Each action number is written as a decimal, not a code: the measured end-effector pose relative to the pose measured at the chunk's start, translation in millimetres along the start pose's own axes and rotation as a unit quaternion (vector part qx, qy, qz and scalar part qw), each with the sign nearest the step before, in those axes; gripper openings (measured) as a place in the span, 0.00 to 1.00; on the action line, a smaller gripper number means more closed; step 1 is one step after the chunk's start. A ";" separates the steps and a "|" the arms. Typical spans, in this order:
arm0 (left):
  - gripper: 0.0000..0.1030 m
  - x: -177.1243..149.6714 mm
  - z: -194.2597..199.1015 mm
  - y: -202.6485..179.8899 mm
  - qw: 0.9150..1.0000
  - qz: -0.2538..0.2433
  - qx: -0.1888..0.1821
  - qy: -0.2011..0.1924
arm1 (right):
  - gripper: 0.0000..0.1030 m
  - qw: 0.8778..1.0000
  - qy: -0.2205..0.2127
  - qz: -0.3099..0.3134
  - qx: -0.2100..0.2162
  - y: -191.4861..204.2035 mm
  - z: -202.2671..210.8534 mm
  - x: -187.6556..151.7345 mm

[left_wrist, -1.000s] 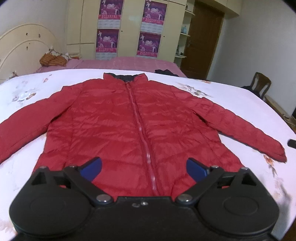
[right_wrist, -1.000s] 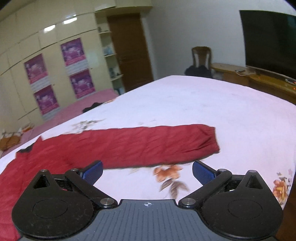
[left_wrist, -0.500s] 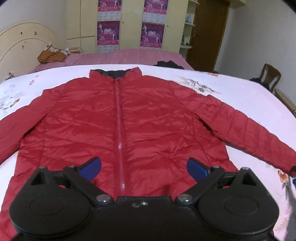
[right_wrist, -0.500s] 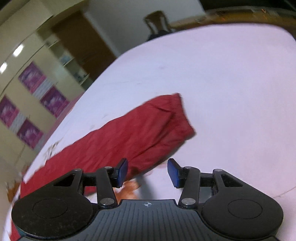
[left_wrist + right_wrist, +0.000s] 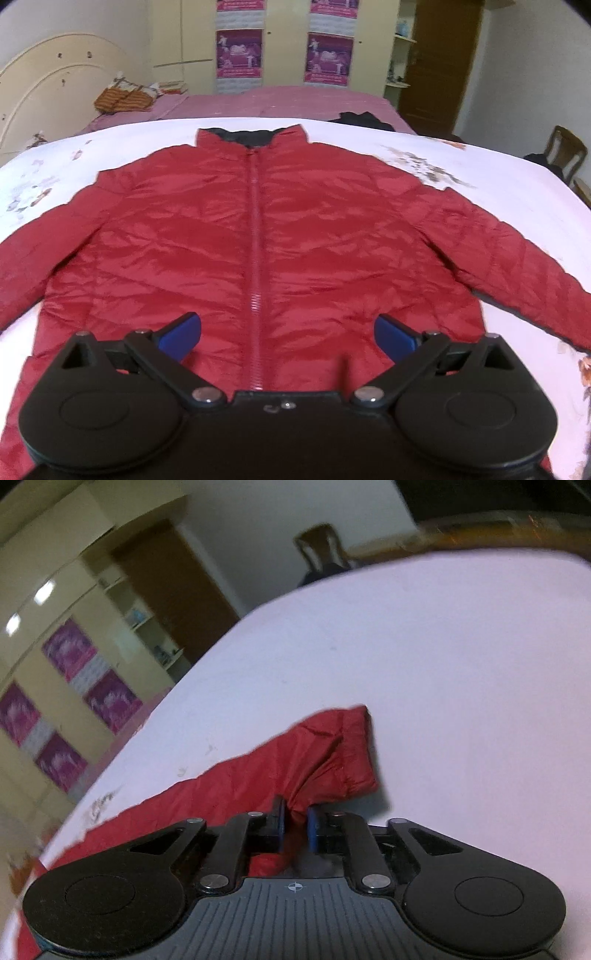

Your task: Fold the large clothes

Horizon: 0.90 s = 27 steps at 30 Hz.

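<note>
Jacket (image 5: 255, 236) red, zipped, flat; left tongs (image 5: 288, 334) apart, right tongs (image 5: 294, 825) pinching sleeve (image 5: 325, 753).

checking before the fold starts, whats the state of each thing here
jacket: flat on the bed, front up, zipped
right sleeve: pinched near its cuff
right gripper: shut on the sleeve
left gripper: open, over the hem, holding nothing
door: shut

Bare white bedsheet (image 5: 461, 672) fills the frame's right and top; the red sleeve (image 5: 295, 768) blocks the lower centre.
</note>
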<state>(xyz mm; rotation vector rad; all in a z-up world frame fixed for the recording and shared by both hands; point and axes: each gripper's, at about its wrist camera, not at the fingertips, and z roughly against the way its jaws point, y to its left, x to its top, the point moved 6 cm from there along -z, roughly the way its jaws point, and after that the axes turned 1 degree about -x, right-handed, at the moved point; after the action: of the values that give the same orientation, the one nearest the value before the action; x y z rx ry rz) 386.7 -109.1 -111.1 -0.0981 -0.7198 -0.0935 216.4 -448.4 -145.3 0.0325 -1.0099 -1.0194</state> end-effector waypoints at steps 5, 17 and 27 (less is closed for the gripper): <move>0.91 -0.9 3.1 22.0 1.000 0.004 0.024 0.003 | 0.09 0.994 -0.004 0.092 0.061 71.0 -0.1 3.4; 0.81 12.8 7.2 88.6 0.998 0.066 -0.020 -0.005 | 0.08 0.926 0.112 0.273 0.234 269.9 9.2 -130.0; 0.68 29.3 -16.7 130.1 0.991 0.097 -0.091 -0.007 | 0.08 0.865 0.170 0.382 0.278 356.6 29.9 -262.3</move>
<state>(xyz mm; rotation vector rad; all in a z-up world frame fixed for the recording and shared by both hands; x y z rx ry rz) 435.0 16.4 -111.7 -0.3421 -0.7119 0.0274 405.6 -47.1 -145.3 0.2589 -0.8422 0.0317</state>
